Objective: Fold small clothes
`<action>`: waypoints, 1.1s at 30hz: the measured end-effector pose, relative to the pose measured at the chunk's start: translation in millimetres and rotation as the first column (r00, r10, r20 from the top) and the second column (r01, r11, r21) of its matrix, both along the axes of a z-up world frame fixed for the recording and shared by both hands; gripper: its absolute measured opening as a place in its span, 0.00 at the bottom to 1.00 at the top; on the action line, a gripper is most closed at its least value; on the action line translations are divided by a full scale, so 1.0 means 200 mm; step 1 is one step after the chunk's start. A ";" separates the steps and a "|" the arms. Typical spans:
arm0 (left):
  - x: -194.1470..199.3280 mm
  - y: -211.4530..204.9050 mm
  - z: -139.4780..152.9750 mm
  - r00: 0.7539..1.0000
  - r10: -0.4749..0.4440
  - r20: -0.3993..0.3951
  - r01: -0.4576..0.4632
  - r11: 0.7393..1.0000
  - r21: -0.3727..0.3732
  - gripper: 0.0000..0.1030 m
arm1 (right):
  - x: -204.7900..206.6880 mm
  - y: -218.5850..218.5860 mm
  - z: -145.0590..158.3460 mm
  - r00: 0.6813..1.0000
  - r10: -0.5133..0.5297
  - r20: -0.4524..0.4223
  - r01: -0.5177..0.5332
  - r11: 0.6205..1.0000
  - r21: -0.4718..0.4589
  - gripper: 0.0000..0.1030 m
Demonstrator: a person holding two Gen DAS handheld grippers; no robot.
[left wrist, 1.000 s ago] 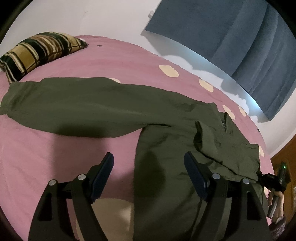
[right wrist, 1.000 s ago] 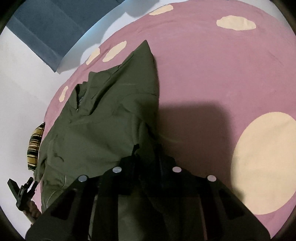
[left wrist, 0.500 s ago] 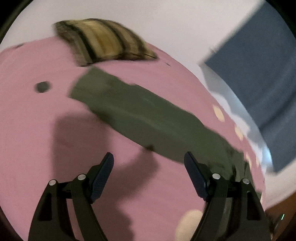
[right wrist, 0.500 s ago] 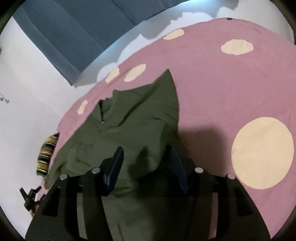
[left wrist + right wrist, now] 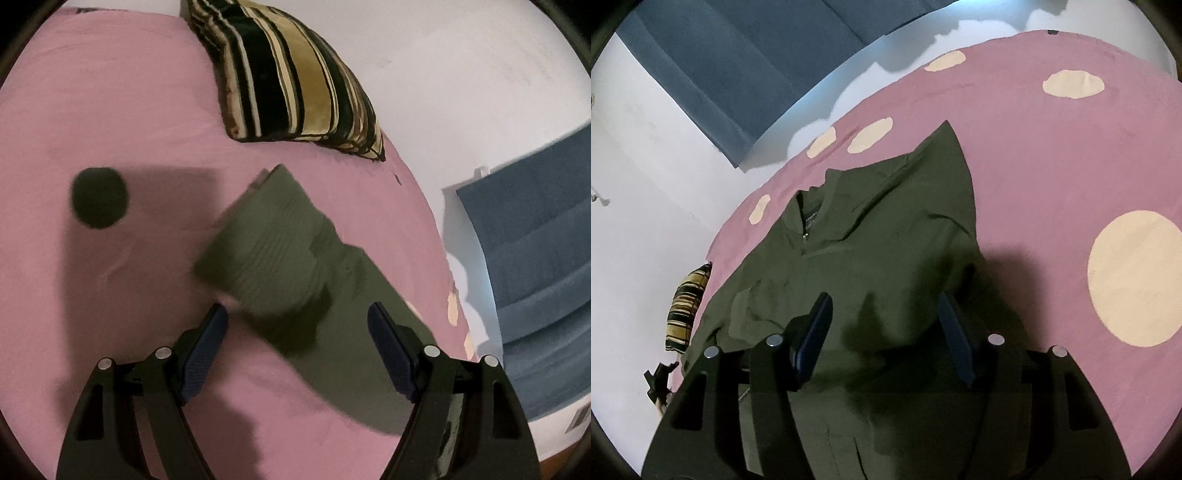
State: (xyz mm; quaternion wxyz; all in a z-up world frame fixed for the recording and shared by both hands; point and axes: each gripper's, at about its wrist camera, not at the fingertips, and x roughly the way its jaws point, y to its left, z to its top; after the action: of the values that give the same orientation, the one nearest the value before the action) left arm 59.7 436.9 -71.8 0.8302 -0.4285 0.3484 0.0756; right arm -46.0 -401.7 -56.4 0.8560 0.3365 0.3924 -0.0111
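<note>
Your left gripper (image 5: 297,334) is closing, nothing pinched yet, lined up on the ribbed sleeve cuff (image 5: 269,236) near the bed's (image 5: 110,92) pillow edge, probably to fold it inward. Your right gripper (image 5: 884,328) is opening, empty, above the one green jacket (image 5: 886,236) mid-bed. One striped pillow (image 5: 295,81)

Olive green jacket (image 5: 886,229) lies flat on the pink bedspread, its ribbed-cuff sleeve (image 5: 273,240) stretched sideways
</note>
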 end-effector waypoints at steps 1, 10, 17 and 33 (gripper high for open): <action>0.02 0.00 -0.01 1.000 -0.009 -0.012 0.009 1.000 0.006 0.45 | 0.00 0.01 -0.01 1.000 -0.003 -0.004 0.003 1.000 0.002 0.58; 0.07 -0.13 0.18 0.998 -0.020 -0.066 0.034 0.974 0.222 0.27 | -0.01 0.01 -0.04 1.000 -0.020 0.000 0.020 1.000 0.016 0.58; 0.08 -0.50 0.62 0.991 -0.120 0.065 0.091 0.934 0.344 0.27 | -0.04 0.01 -0.02 1.000 -0.013 0.025 0.013 1.000 0.025 0.58; 0.05 -2.29 0.89 0.715 -0.696 0.067 0.521 0.594 0.613 0.27 | -0.09 0.00 0.00 0.999 0.028 0.029 -0.030 0.998 0.050 0.58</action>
State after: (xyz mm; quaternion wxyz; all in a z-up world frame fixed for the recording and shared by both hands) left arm 69.2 -20.8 106.2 0.9331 -0.0282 0.3071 -0.1848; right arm -64.0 -401.2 -57.2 0.8527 0.3525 0.3853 0.0160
